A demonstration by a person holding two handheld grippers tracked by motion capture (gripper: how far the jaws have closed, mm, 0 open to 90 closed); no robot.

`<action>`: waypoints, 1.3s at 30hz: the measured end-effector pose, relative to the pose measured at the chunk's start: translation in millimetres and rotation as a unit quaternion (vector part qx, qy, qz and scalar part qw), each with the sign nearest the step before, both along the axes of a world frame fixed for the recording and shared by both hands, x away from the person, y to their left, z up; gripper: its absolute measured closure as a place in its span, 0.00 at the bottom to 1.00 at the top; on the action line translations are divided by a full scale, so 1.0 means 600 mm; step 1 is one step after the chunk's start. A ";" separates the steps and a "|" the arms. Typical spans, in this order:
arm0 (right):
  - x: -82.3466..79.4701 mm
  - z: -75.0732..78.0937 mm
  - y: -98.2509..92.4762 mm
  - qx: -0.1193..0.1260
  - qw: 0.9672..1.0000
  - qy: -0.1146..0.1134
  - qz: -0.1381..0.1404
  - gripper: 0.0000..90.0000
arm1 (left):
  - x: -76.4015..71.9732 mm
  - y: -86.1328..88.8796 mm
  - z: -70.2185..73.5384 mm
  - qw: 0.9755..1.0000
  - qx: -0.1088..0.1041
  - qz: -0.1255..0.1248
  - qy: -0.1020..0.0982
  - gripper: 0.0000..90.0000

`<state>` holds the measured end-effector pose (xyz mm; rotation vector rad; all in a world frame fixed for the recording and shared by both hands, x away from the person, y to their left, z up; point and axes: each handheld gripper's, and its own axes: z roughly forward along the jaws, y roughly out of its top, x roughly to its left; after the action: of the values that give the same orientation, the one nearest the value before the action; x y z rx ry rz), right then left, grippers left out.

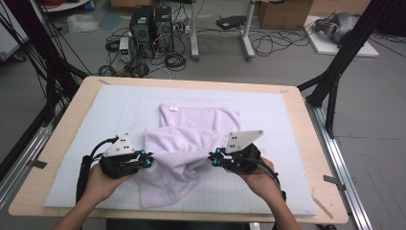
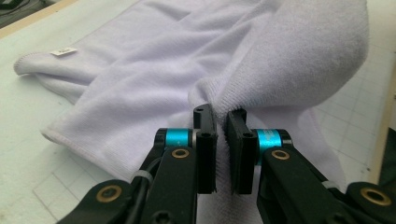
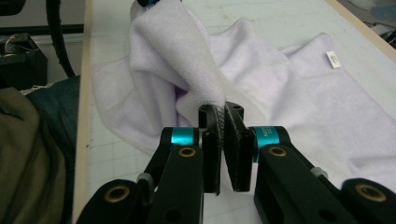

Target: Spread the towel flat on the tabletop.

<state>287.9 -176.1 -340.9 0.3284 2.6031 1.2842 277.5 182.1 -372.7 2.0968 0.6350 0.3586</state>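
Between both sets of jaws, white towel [image 1: 186, 143] edge pinched tight: left gripper [image 1: 149, 162] & right gripper [image 1: 213, 158].

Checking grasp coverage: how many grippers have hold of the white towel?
2. The left gripper pinches the white terry towel at its left edge, the right gripper at its right edge; each has its jaws shut on a raised fold.

Pale lilac-white towel [image 1: 191, 143], small white tag [image 1: 173, 109], light grey gridded mat [image 1: 115, 115], black tools with blue rings
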 end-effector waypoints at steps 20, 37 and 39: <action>0.185 -0.103 0.037 0.016 0.991 0.091 -0.099 0.77 | 0.122 0.023 -0.049 0.995 0.000 0.080 0.066 0.70; 0.081 -0.119 0.056 0.030 0.997 0.052 -0.042 0.69 | 0.051 0.031 -0.096 0.997 0.013 0.033 0.069 0.61; 0.086 -0.130 0.069 0.019 0.998 0.056 -0.038 0.69 | 0.056 0.022 -0.107 0.997 0.019 0.030 0.072 0.62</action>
<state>339.6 -134.7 -418.8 0.5161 2.6313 1.3275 311.3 195.3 -436.8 2.1574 0.7835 0.2575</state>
